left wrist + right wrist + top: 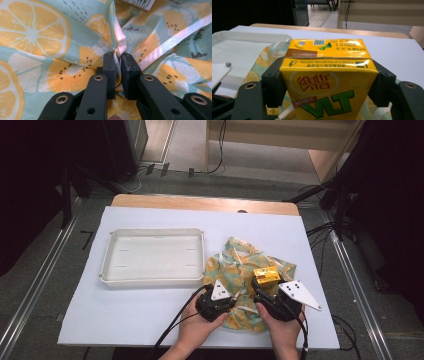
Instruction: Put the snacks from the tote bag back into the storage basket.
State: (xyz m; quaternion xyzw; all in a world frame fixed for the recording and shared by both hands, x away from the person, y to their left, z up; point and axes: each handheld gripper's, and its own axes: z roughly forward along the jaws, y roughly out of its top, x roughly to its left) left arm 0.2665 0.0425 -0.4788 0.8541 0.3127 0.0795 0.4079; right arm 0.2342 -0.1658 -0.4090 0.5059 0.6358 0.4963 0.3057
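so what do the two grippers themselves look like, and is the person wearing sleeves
Both the left gripper and right gripper are black, each topped by a grey three-cornered plate with dark dots. Black cables trail back from them towards the person. In the gripper views the jaws are blocky black pads on flat black links with brass-coloured rivets. The forearms are bare, with no sleeves in sight.

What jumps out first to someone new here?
The yellow drink carton, clamped between the right gripper jaws, sits over the citrus-print cloth bag right of centre. The left gripper pinches a fold of that bag. A white tray lies to the left.
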